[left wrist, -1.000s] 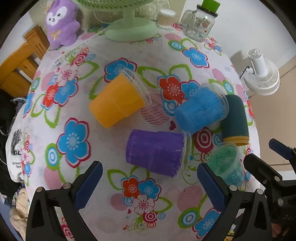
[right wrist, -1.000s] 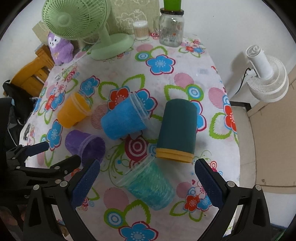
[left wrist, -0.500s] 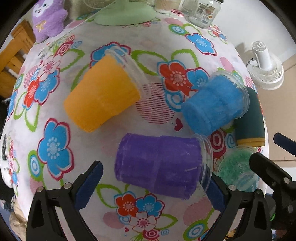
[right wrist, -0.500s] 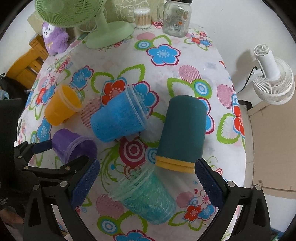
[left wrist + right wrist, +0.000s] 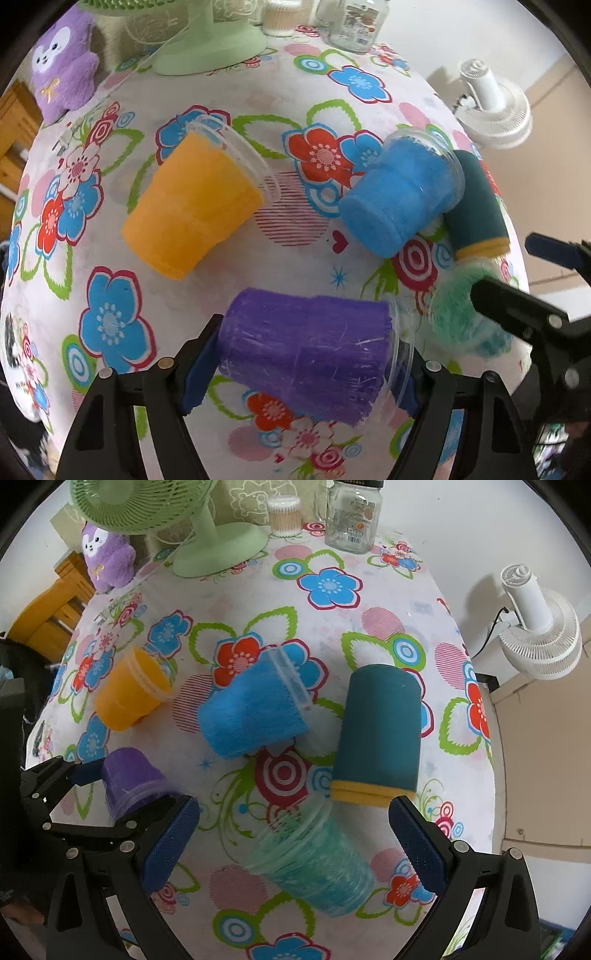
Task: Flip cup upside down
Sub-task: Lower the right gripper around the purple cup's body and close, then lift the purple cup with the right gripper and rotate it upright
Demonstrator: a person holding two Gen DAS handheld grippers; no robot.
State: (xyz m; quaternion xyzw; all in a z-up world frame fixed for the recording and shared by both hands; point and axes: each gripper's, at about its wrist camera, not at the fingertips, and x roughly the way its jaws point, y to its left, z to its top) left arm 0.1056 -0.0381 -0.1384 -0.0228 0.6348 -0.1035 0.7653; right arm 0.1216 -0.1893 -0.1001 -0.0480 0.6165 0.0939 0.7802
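Note:
Several cups lie on their sides on the flowered tablecloth. The purple cup lies between the fingers of my left gripper, base to the left and rim to the right; the pads touch or nearly touch both ends. It also shows in the right wrist view. My right gripper is open, its fingers on either side of the teal-green cup, which also shows in the left wrist view. The orange cup, the blue cup and the dark teal cup lie further back.
A green desk fan, a glass jar, a cotton swab box and a purple plush toy stand along the table's far edge. A white fan stands beyond the right edge. A wooden chair is at the left.
My left gripper has moved forward and down around the purple cup and narrowed on its two ends. My right gripper has come closer to the teal-green cup and stayed open.

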